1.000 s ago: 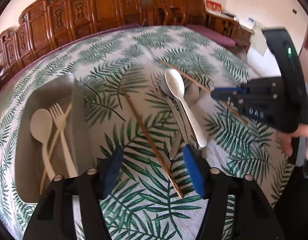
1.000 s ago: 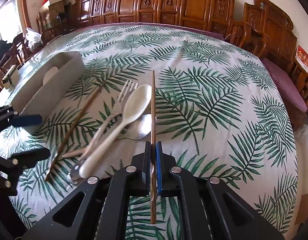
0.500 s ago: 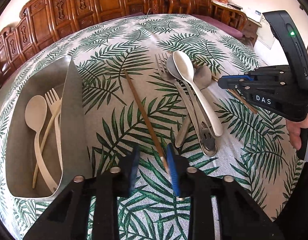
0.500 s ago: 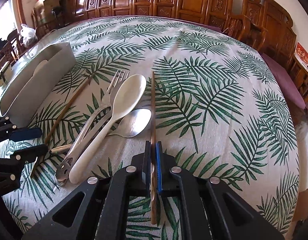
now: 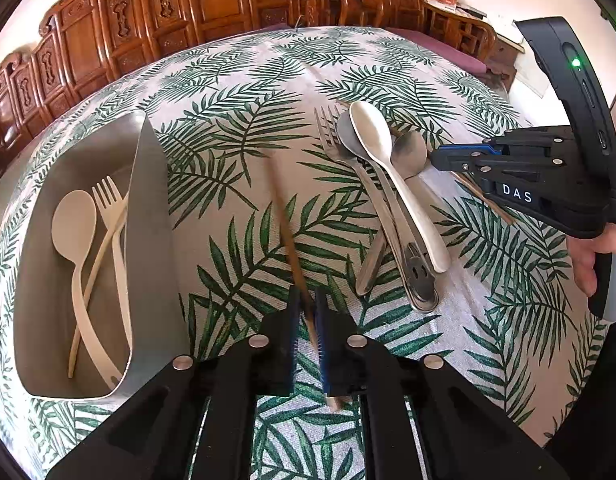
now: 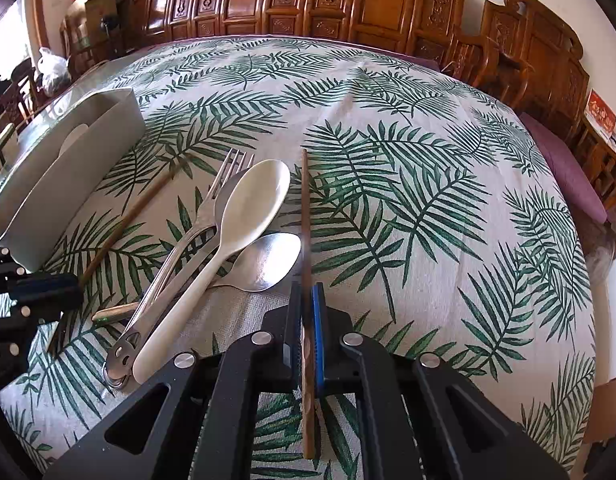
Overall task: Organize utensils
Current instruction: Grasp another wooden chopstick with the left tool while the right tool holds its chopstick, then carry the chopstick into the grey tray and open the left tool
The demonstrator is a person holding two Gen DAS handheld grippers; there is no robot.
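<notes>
Both tongs are closed, each on one brown chopstick. Left tongs (image 5: 305,332) pinch the left chopstick (image 5: 285,220) near its near end; the shaft runs far-left over the surface (image 5: 235,80) and looks motion-blurred, so whether it's off the cloth can't be told. Right tongs (image 6: 306,328) clamp the right chopstick (image 6: 304,208) well back from its middle, with a short stub behind the pads and a long run ahead.

The grey bin (image 5: 147,208) sits at the left and already holds a cream spoon (image 5: 73,220), a cream fork (image 5: 107,204) and a pale stick. In the centre a pile lies loose: cream spoon (image 6: 243,216), metal fork (image 6: 223,184), metal spoons (image 6: 263,260), handles overlapping.

Risks, as a judgement:
- Both grips are off-centre on thin round sticks, so either can pivot in the pads or slip out on a fast swing.
- The right stick's far tip passes just beside the pile, so a leftward sweep to the bin likely rakes the cream spoon bowl and scatters the stack.
- The two tongs are near each other and both head for one bin, so collision or crossed sticks are likely if they move together.
- The bin wall is tall and narrow, so a low tip catches the rim and shoves the bin.
</notes>
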